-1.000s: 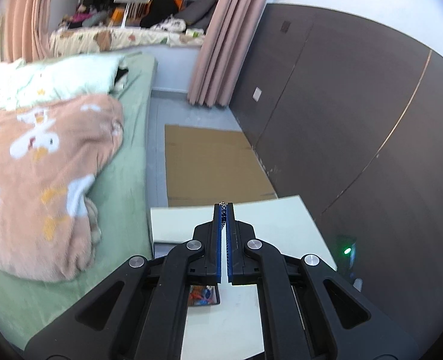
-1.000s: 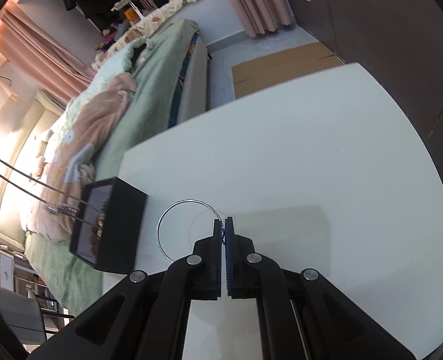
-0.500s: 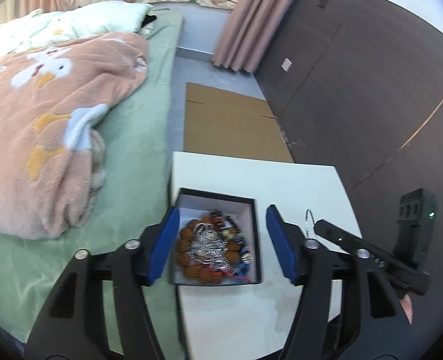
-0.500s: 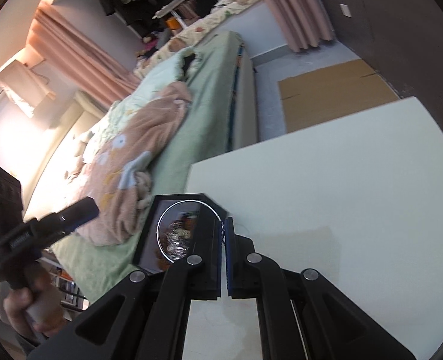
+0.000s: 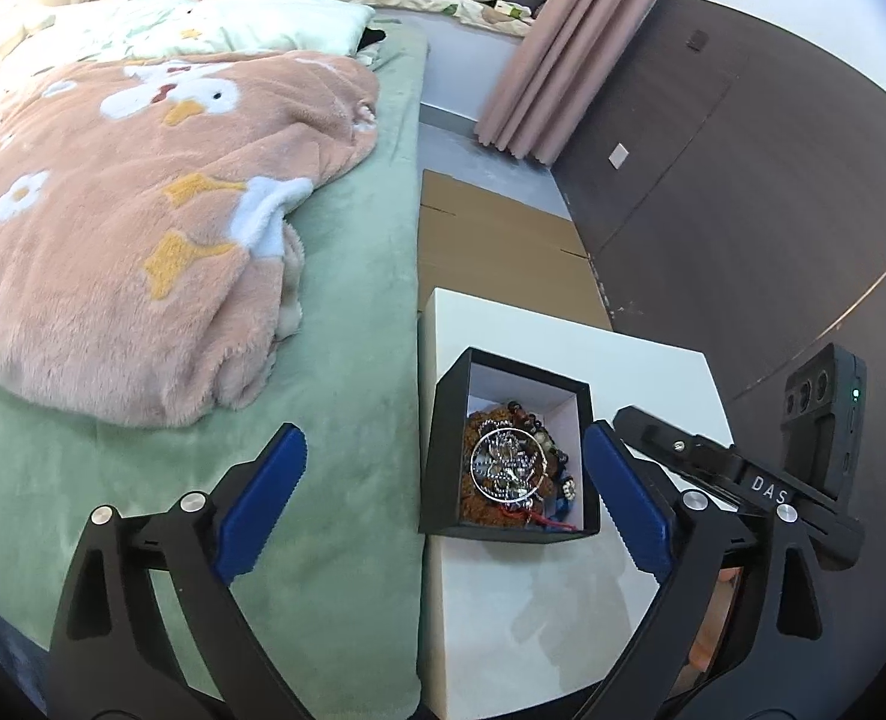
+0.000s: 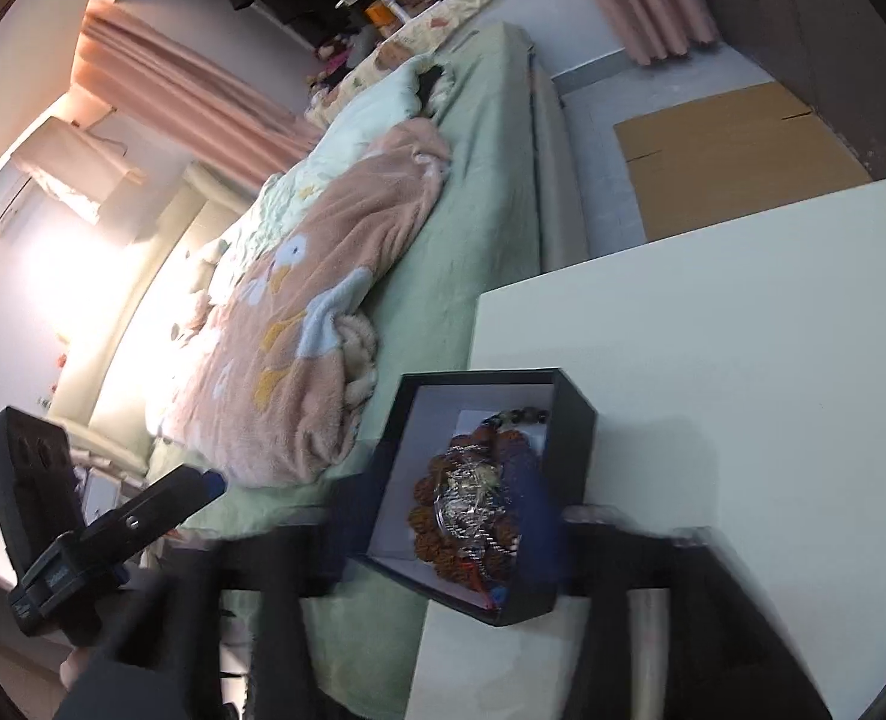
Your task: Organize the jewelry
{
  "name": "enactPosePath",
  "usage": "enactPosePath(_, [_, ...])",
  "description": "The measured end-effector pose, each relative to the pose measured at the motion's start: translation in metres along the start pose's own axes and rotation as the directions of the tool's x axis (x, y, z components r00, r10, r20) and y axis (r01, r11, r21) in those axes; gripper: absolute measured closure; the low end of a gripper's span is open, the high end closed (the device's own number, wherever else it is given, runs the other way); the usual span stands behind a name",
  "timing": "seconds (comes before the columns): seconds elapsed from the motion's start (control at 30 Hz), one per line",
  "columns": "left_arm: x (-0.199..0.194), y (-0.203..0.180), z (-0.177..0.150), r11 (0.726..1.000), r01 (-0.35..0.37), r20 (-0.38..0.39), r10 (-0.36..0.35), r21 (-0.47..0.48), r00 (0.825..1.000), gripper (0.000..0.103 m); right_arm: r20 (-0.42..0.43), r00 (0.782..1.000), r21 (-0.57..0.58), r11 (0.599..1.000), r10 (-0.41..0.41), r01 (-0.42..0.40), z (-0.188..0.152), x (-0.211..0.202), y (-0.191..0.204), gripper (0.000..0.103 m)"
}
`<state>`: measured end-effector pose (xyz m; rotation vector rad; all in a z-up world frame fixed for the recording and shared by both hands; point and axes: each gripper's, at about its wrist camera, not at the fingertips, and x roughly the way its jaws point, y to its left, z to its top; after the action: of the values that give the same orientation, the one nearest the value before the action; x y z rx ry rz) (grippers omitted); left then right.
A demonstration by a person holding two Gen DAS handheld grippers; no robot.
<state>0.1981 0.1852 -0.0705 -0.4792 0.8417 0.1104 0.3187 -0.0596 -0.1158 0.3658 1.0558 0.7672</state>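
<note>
A black open box (image 5: 583, 456) stands at the left edge of the white table (image 5: 502, 612). It holds brown bead strings, and a thin silver hoop (image 5: 505, 468) lies loose on top of them. My left gripper (image 5: 443, 498) hangs just above the box's near side. Its blue pads (image 5: 263, 498) are spread wide and its jaws are still opening, with nothing held. In the right wrist view the box (image 6: 568, 420) sits right under my right gripper (image 6: 443, 522). That gripper's blurred jaws are opening and grip nothing. The right gripper (image 5: 682, 447) reaches in beside the box.
A green bed (image 5: 353, 360) with a pink fleece blanket (image 5: 113, 240) lies against the table's left side. Flat cardboard (image 5: 490, 252) covers the floor beyond the table, and a dark panelled wall (image 5: 742, 210) runs along the right. A hand holds the left gripper (image 6: 191, 489) at the lower left.
Both grippers went from shut to open. The silver hoop left the right gripper and now lies in the box. The left gripper sank toward the box, and the right swung over it.
</note>
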Motion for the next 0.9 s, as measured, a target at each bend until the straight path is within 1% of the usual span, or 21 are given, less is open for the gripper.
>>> enactPosePath(0.1, [-0.004, -0.001, -0.006, 1.000, 0.006, 0.010, -0.006, 0.003, 1.000, 0.005, 0.021, 1.000, -0.006, 1.000, -0.010, 0.010, -0.007, -0.012, -0.001, 0.045])
enactPosePath(0.2, [-0.008, -0.008, -0.014, 1.000, 0.015, 0.020, -0.015, 0.013, 1.000, 0.005, 0.049, 0.997, -0.009, 0.999, -0.053, 0.053, -0.015, -0.030, -0.008, 0.043])
enactPosePath(0.27, [-0.010, -0.013, -0.020, 1.000, 0.025, 0.025, -0.025, 0.015, 0.999, 0.005, 0.064, 0.996, 0.003, 0.998, -0.065, 0.065, -0.020, -0.043, -0.014, 0.034])
enactPosePath(0.3, [-0.012, -0.016, -0.023, 0.999, 0.029, 0.029, -0.030, 0.016, 0.999, 0.005, 0.079, 0.994, 0.001, 0.997, -0.079, 0.079, -0.021, -0.052, -0.015, 0.027])
enactPosePath(0.37, [-0.016, -0.022, -0.029, 0.999, 0.037, 0.039, -0.038, 0.022, 0.998, 0.005, 0.106, 0.989, -0.010, 0.995, -0.099, 0.100, -0.023, -0.066, -0.016, 0.024])
enactPosePath(0.43, [-0.020, -0.030, -0.034, 0.999, 0.038, 0.047, -0.039, 0.035, 0.998, 0.005, 0.133, 0.985, -0.008, 0.994, -0.106, 0.108, -0.027, -0.083, -0.017, 0.017])
enactPosePath(0.53, [-0.027, -0.042, -0.040, 0.997, 0.025, 0.062, -0.030, 0.070, 0.998, 0.005, 0.175, 0.975, -0.022, 0.989, -0.138, 0.144, -0.034, -0.106, -0.018, 0.011])
enactPosePath(0.6, [-0.031, -0.051, -0.045, 0.996, 0.008, 0.070, -0.015, 0.090, 0.997, 0.005, 0.194, 0.971, -0.027, 0.989, -0.140, 0.148, -0.039, -0.119, -0.018, 0.008])
enactPosePath(0.63, [-0.034, -0.056, -0.047, 0.995, -0.009, 0.075, 0.002, 0.097, 0.997, 0.005, 0.212, 0.967, -0.030, 0.988, -0.141, 0.151, -0.044, -0.128, -0.019, 0.008])
enactPosePath(0.67, [-0.036, -0.060, -0.049, 0.994, -0.010, 0.079, 0.002, 0.105, 0.997, 0.005, 0.224, 0.965, -0.033, 0.988, -0.139, 0.150, -0.047, -0.136, -0.020, 0.008])
enactPosePath(0.77, [-0.046, -0.073, -0.056, 0.992, 0.011, 0.096, -0.023, 0.130, 0.995, 0.005, 0.246, 0.956, -0.033, 0.984, -0.162, 0.175, -0.057, -0.154, -0.022, 0.008])
enactPosePath(0.9, [-0.061, -0.090, -0.066, 0.988, -0.003, 0.136, -0.018, 0.153, 0.991, 0.005, 0.278, 0.944, -0.041, 0.979, -0.179, 0.197, -0.070, -0.180, -0.020, 0.008])
